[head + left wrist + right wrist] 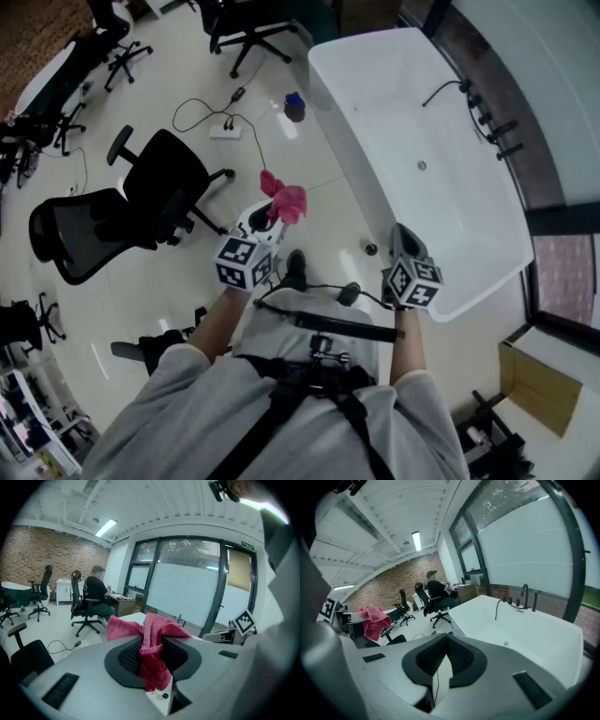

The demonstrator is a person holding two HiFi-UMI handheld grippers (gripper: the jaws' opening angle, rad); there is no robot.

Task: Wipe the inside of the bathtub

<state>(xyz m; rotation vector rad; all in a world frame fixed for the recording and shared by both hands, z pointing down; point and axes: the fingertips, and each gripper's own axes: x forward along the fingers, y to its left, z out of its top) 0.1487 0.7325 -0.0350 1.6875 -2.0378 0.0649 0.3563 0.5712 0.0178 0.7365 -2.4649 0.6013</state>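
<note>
The left gripper [266,219] pinches a pink cloth [286,200], the right gripper [403,242] is closed and empty; wiping looks unstarted, so the cloth must next reach into the bathtub [403,112] ahead of the fingers.

Pink cloth [158,629] tight between the left gripper [151,654] jaws, bunched top above them, black office chair [30,659] at lower left.

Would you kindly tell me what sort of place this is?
Probably an open office or lab rather than a bathroom: swivel office chairs stand on the glossy floor, a power strip lies on it, and the freestanding bathtub sits beside big windows.
</note>
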